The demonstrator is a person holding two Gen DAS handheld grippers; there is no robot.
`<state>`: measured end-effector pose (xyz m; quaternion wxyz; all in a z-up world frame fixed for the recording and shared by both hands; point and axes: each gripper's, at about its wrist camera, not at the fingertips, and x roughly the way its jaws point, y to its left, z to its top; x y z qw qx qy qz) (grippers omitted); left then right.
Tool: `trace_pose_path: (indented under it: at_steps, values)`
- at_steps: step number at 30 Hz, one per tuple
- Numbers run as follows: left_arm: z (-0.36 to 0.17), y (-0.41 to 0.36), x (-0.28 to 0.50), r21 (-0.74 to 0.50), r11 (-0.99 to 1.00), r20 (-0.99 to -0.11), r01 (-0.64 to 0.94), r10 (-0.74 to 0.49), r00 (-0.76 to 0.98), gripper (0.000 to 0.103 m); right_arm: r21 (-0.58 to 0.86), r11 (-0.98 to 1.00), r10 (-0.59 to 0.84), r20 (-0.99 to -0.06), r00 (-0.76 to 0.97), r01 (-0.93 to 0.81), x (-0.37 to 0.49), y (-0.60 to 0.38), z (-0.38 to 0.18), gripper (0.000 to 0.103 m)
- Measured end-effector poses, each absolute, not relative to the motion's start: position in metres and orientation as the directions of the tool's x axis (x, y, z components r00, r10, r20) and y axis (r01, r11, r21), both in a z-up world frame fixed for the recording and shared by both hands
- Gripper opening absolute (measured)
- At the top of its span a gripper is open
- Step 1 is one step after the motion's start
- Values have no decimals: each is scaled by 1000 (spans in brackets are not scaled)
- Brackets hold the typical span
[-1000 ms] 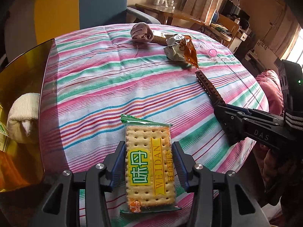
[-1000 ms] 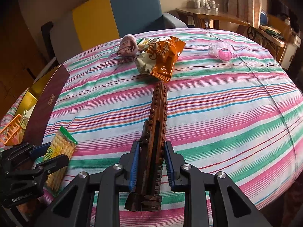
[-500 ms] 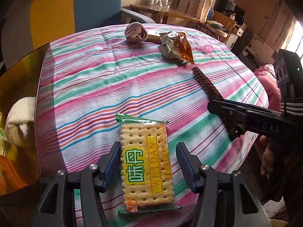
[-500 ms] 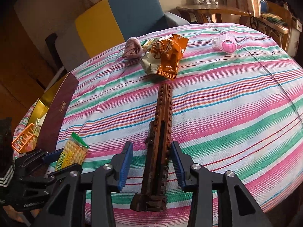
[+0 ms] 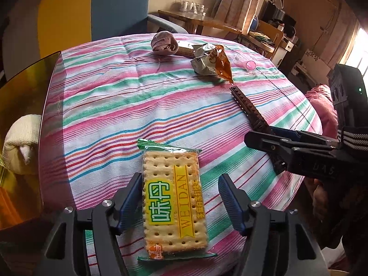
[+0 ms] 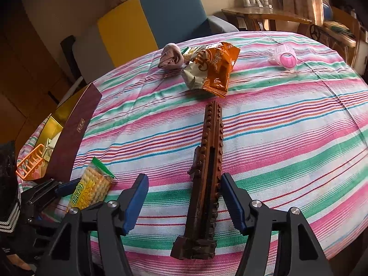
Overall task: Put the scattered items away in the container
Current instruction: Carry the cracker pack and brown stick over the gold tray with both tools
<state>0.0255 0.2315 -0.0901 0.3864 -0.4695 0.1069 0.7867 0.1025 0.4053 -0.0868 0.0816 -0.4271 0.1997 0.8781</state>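
Note:
My left gripper is open around a cracker packet that lies flat on the striped tablecloth; its left finger is close to the packet. My right gripper is open around a long brown brick-built piece lying on the cloth, closer to its right finger. The packet and left gripper show at the left of the right wrist view. The right gripper shows at the right of the left wrist view. The container, a gold-lined box with a maroon wall, stands at the table's left edge.
Farther back lie an orange snack bag, a rolled pinkish sock, a small wrapped bar and a clear pink-capped bottle. The box holds a cream sock and an orange plastic piece. A yellow-blue chair stands behind.
Both grippers have opened: the left let go of the cracker packet and the right let go of the brown brick piece. Both items lie on the cloth.

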Motion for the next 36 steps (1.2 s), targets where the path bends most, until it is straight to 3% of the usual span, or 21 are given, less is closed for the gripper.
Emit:
trace_pose_path:
  at_steps: [14,18,25,36]
  values:
    - [-91,235,30,-162,-681,-823,-715,493,-283,67,275,-911,-21,-776,-630,-308,104,404,-88,68]
    - [-90,232,28,-133,-704,-830,-697,464,-311,52,220,-923,26,-781,-624,-315,105,401,-88,55]
    - [-89,231,29,-111,-718,-835,-687,443,-328,48,160,-929,82,-790,-608,-333,109,404,-88,27]
    - [-59,215,33,-129,-715,-785,-687,497,-370,49,198,-933,43,-770,-637,-302,112,391,-72,25]
